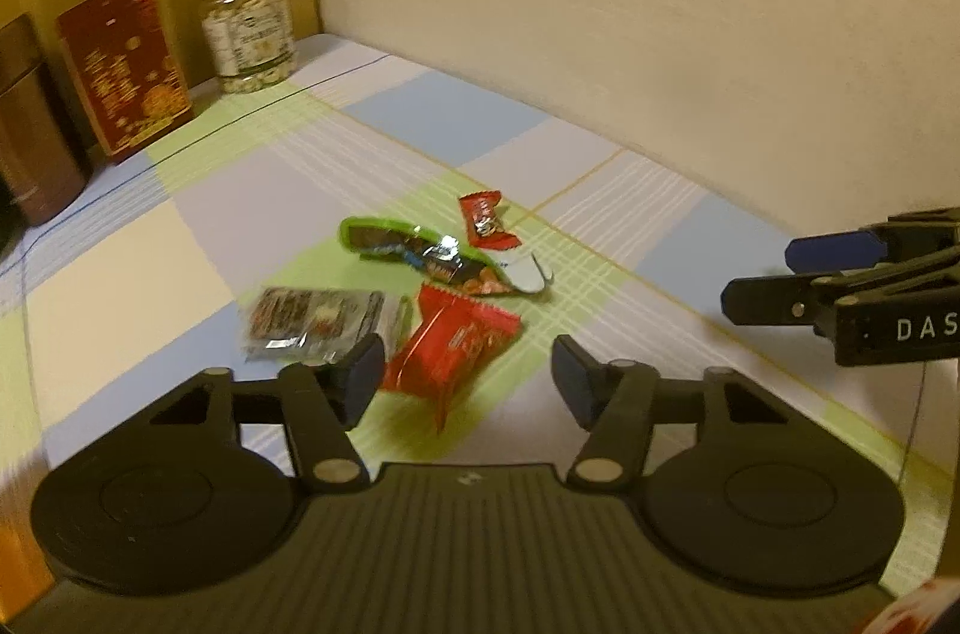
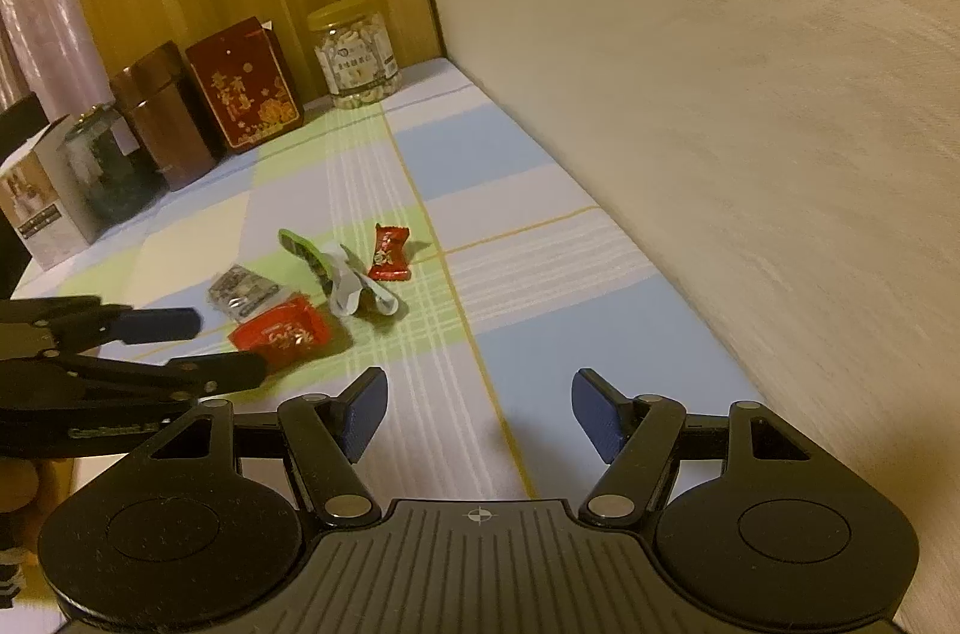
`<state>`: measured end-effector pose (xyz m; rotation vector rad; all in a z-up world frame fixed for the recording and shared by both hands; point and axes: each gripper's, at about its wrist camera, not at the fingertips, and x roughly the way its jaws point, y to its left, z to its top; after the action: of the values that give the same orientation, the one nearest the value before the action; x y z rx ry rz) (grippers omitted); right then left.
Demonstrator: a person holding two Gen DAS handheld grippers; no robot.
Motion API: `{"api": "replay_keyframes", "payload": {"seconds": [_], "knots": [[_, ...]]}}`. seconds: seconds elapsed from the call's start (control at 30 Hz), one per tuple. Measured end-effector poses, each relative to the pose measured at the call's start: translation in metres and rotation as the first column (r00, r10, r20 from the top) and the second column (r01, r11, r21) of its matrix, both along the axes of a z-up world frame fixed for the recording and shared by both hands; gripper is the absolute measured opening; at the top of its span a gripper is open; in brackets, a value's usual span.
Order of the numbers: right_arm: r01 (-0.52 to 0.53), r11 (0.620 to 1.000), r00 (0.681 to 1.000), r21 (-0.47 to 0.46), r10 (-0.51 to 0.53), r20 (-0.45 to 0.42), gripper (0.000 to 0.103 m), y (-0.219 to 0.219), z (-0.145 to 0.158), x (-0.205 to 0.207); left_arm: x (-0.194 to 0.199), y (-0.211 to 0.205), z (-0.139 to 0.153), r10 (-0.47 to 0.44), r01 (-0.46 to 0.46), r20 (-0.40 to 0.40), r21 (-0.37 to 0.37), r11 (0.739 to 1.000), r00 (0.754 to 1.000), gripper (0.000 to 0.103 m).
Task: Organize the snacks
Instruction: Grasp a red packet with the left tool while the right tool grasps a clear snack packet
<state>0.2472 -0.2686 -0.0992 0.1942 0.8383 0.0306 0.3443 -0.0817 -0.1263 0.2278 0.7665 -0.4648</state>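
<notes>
Each hand-held gripper has a black ribbed body, two round discs, and black linkage arms with silver pivot pins. Fingers carry blue pads. White lettering "DAS" marks the right unit's side.

Dim warm indoor light, soft shadows, motion blur (strongest at edges), fisheye bending

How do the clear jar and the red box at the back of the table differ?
The clear jar is round and see-through, with pale snacks visible inside; the red box is flat-sided and opaque, hiding its contents. The jar has a yellow lid; the box bears gold print. Both stand upright at the table's far edge.
</notes>
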Motion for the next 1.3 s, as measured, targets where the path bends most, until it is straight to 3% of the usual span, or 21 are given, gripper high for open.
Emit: {"api": "replay_keyframes", "payload": {"seconds": [0.17, 0.43, 0.57, 0.73, 0.97, 1.2, 1.3], "knots": [[0.01, 1.0, 1.0, 0.003, -0.01, -0.007, 0.069, 0.0, -0.009, 0.009, 0.015, -0.012, -0.011, -0.044, 0.043, 0.016, 0.053, 0.998, 0.999, 0.048], [0.008, 1.0, 1.0, 0.003, -0.008, -0.022, 0.069, 0.002, -0.017, 0.012, 0.017, -0.014, -0.019, -0.045, 0.047, -0.017, 0.115, 0.992, 0.999, 0.025], [-0.012, 1.0, 1.0, 0.005, 0.012, -0.017, 0.069, 0.007, -0.014, 0.013, 0.004, -0.005, -0.012, 0.031, -0.026, -0.043, 0.092, 0.995, 0.999, 0.021], [-0.111, 0.994, 0.994, 0.017, 0.11, 0.023, 0.069, 0.023, -0.004, 0.019, -0.02, 0.026, 0.007, 0.182, -0.182, -0.054, -0.003, 0.983, 0.982, 0.021], [-0.335, 0.942, 0.938, -0.031, 0.336, 0.085, 0.069, 0.07, -0.002, 0.05, -0.041, 0.073, 0.037, 0.325, -0.327, -0.031, -0.052, 0.944, 0.945, 0.02], [-0.513, 0.854, 0.85, -0.091, 0.52, 0.082, 0.065, 0.12, -0.019, 0.092, -0.047, 0.104, 0.041, 0.373, -0.374, -0.031, -0.053, 0.926, 0.927, 0.02], [-0.546, 0.83, 0.831, -0.113, 0.554, 0.054, 0.062, 0.132, -0.03, 0.112, -0.047, 0.11, 0.041, 0.38, -0.381, -0.031, -0.067, 0.922, 0.924, 0.02]]}}
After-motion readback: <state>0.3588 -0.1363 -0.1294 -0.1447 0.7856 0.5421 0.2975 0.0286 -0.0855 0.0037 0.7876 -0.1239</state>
